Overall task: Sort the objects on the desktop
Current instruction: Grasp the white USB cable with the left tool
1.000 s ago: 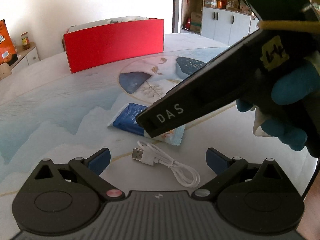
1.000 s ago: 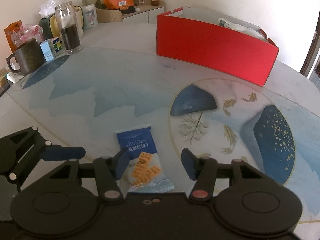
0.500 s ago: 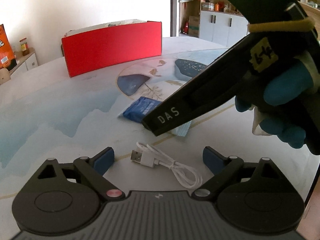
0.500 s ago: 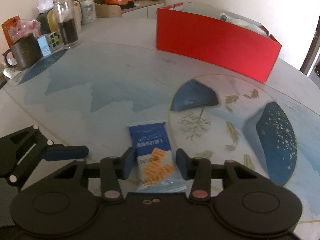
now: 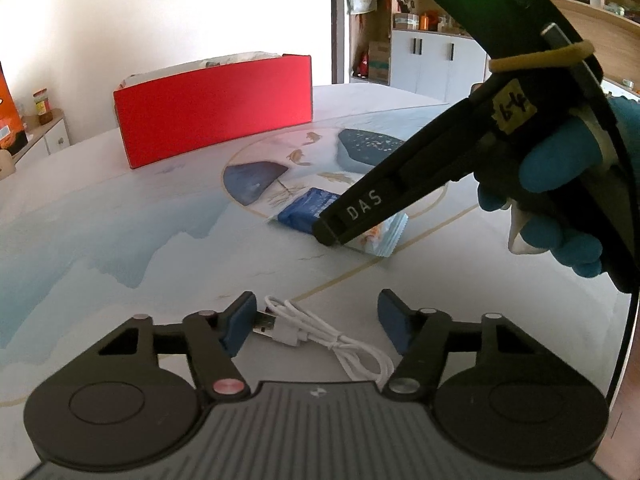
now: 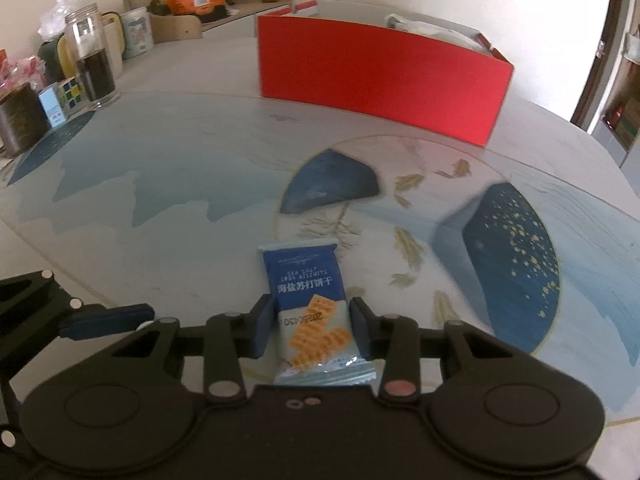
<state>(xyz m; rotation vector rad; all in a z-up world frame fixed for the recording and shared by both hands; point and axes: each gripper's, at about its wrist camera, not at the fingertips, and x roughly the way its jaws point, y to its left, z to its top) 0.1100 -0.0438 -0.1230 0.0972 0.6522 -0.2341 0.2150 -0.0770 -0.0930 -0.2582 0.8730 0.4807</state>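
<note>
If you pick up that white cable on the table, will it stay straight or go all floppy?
The thin white USB cable, lying in loose loops, would probably droop. It looks light. With the left gripper closing around only part of it, a loop might slip free.

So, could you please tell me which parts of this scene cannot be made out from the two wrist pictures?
- Red box contents: both views, its front wall hides all but some white packaging at the rim.
- Biscuit packet near end: right wrist view, cut off by the claw's body; in the left wrist view the right claw's arm crosses it.
- White USB cable far loop: left wrist view, slips behind the claw's body.
- Cabinet shelves' items: left wrist view, too small.
</note>
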